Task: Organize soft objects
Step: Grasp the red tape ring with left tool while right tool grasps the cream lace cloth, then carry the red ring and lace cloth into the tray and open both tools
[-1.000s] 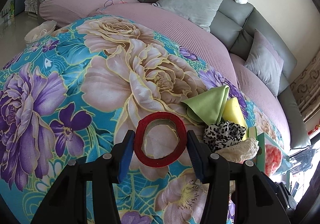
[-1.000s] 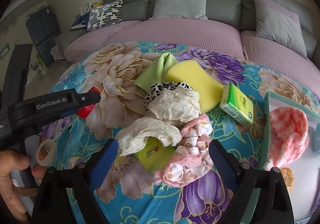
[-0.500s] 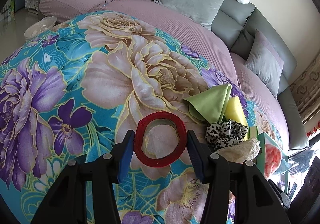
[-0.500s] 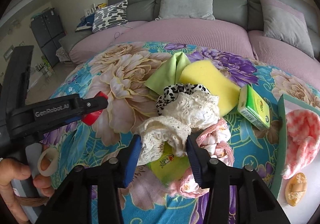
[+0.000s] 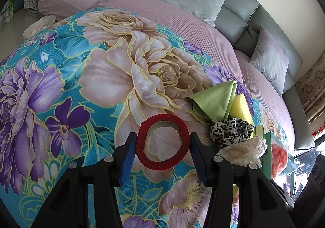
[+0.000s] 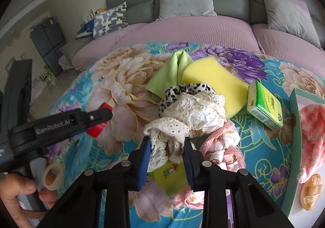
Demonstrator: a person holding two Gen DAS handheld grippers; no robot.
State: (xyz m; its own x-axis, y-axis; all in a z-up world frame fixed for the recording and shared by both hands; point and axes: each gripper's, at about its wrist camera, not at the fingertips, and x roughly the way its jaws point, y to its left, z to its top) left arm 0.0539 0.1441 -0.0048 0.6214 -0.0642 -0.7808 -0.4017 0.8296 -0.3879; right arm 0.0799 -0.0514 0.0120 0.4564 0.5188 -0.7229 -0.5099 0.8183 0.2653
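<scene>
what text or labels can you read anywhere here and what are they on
"GenRobot.AI": raised letters on the side of the left gripper, seen from the right wrist.
Green box: logo and small print on its top, too small to read.
Yellow-green packet under the cream lace cloth: red logo, blurred, not readable.
Round orange item in the teal tray: markings too blurred to read.
Nothing else legible.

soft even daylight, sharp centres, strong fisheye bending and dark vignette at the edges.

Black tongs, blue pads, seemingly screwed.
</scene>
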